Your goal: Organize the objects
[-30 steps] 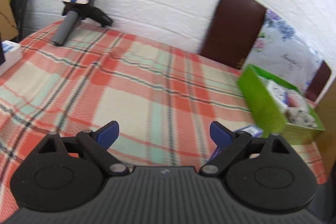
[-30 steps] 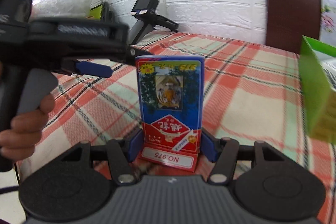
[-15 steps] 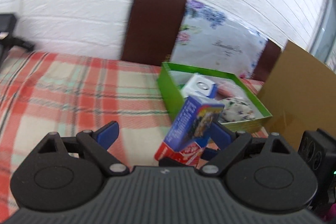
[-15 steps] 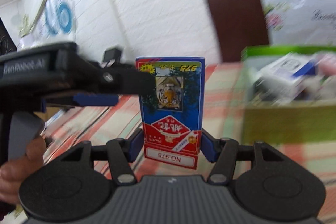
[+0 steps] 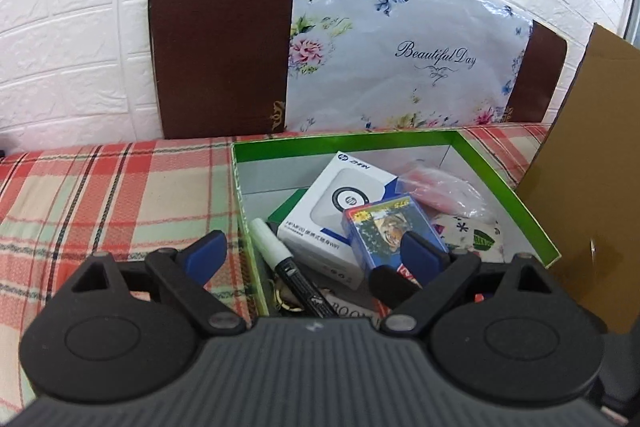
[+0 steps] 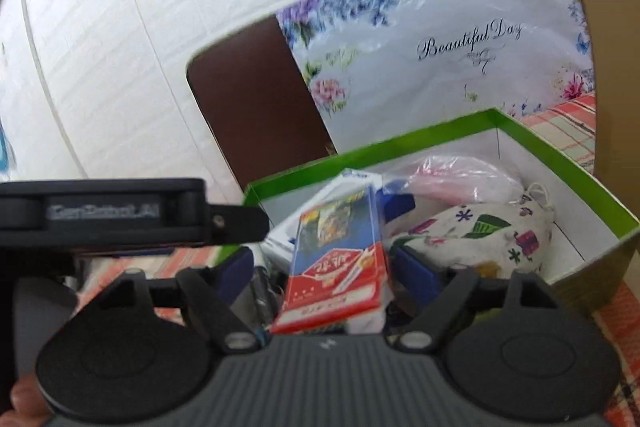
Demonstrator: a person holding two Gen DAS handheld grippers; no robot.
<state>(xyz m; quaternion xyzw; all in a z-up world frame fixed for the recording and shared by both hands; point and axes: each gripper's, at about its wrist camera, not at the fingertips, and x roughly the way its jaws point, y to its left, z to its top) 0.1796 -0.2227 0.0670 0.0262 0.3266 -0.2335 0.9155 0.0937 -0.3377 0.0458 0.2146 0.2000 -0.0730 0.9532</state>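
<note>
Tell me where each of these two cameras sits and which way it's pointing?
Left wrist: rides the left gripper, facing the green box over plaid cloth; its own open fingers show.
Right wrist: rides the right gripper, facing into the box, card pack between its spread fingers; the left gripper alongside.
Shared: box, card pack, floral bag.

home: plaid tablecloth [image 5: 120, 187], dining chair [image 5: 220, 43]

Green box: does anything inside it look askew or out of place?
Yes. The blue and red card box is tilted, not flat: it leans among the other items in the green box, between the open fingers of the right gripper. Nothing looks spilled or damaged.
</note>
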